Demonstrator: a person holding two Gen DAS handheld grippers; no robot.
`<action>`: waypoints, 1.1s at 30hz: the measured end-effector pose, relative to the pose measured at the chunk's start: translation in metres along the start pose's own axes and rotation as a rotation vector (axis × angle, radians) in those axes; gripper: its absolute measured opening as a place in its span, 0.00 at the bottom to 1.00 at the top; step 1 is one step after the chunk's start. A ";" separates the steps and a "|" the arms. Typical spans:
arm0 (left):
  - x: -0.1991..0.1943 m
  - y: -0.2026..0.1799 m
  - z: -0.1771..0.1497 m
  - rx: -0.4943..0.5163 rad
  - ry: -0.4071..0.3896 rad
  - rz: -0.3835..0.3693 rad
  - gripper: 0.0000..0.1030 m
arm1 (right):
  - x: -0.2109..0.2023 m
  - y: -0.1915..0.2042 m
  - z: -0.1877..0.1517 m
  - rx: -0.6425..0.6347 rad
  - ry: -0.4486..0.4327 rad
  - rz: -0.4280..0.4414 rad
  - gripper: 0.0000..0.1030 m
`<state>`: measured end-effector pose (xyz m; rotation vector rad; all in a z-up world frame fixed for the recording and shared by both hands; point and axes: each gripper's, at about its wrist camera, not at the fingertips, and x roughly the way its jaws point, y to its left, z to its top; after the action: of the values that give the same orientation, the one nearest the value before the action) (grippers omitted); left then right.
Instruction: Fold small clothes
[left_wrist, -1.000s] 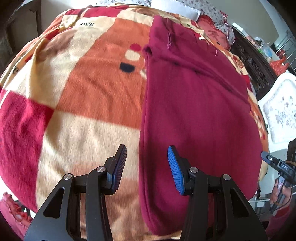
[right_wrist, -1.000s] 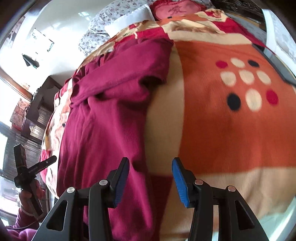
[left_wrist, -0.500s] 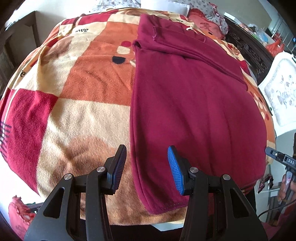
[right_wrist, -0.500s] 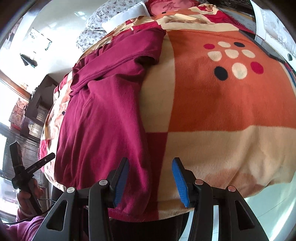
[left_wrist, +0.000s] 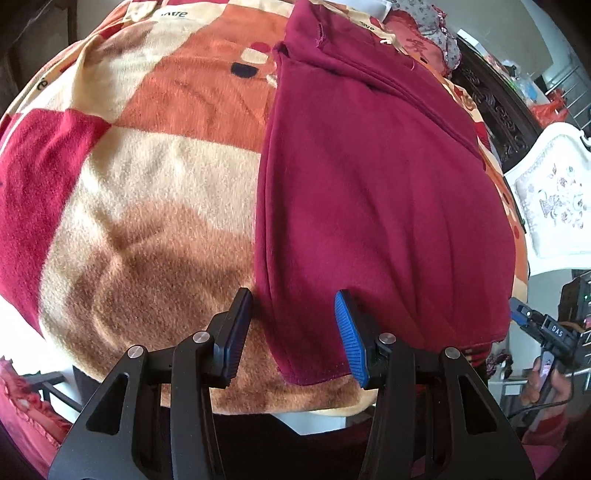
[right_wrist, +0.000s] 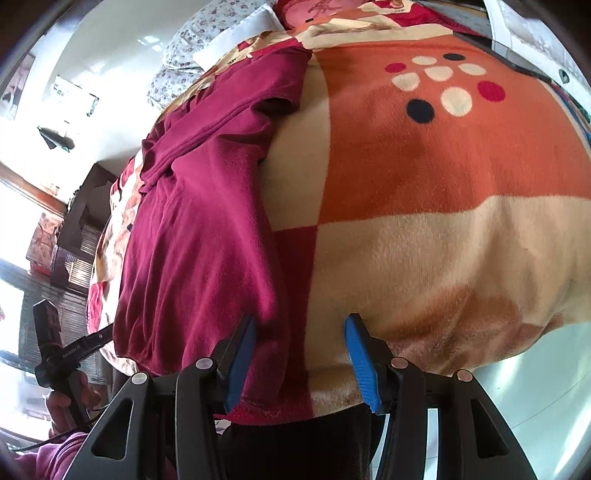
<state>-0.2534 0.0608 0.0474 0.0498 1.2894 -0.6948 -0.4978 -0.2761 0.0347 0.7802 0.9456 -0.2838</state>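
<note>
Your left gripper hangs with its blue-padded jaws parted over the near left corner of the dark maroon fleece garment; the garment's left edge runs up between the pads, but neither pad presses on the cloth, so it holds nothing. Your right gripper has just been opening its jaws a little; they straddle the garment's near right edge, the left pad over maroon cloth and the right pad over bare blanket, with no grip on either. The garment lies flat and lengthwise on the fleece blanket of orange, cream and red squares, its hem close to the near edge of the bed and its far end folded over in a thicker band. Beyond it, the blanket shows a cluster of cream, red and black dots. At the head of the bed sit a floral pillow and a red cushion.
</note>
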 end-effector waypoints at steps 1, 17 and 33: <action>0.001 0.000 -0.001 0.001 0.003 -0.005 0.46 | 0.000 0.000 -0.001 -0.001 -0.005 0.007 0.49; 0.011 -0.020 0.001 0.063 0.012 -0.061 0.42 | 0.013 0.010 -0.023 0.000 0.003 0.201 0.51; -0.060 0.027 -0.014 0.020 -0.158 -0.163 0.06 | -0.026 0.068 -0.051 -0.136 -0.037 0.375 0.08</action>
<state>-0.2583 0.1152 0.0873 -0.0934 1.1432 -0.8351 -0.5072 -0.1954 0.0705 0.8068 0.7569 0.0918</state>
